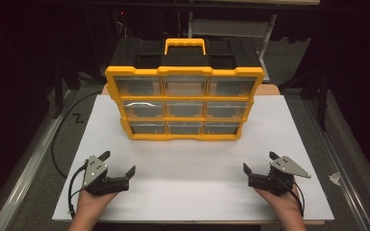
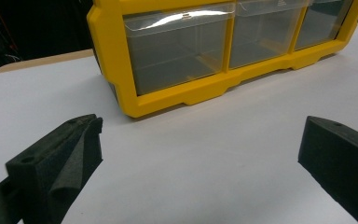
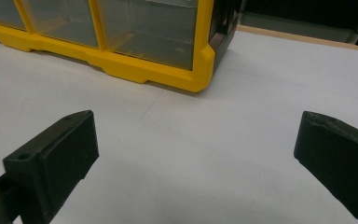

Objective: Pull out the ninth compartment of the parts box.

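Both wide open, empty: left claw at 7 o'clock, right claw at 5, resting on table. Approach drawer organizer at 12 squarely, level with one drawer.

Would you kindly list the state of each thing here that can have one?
Organizer: upright on the table, handle folded down.
Drawers: all nine pushed in; contents unclear.
Left claw: open, empty, low over the table.
Right claw: open, empty, low over the table.
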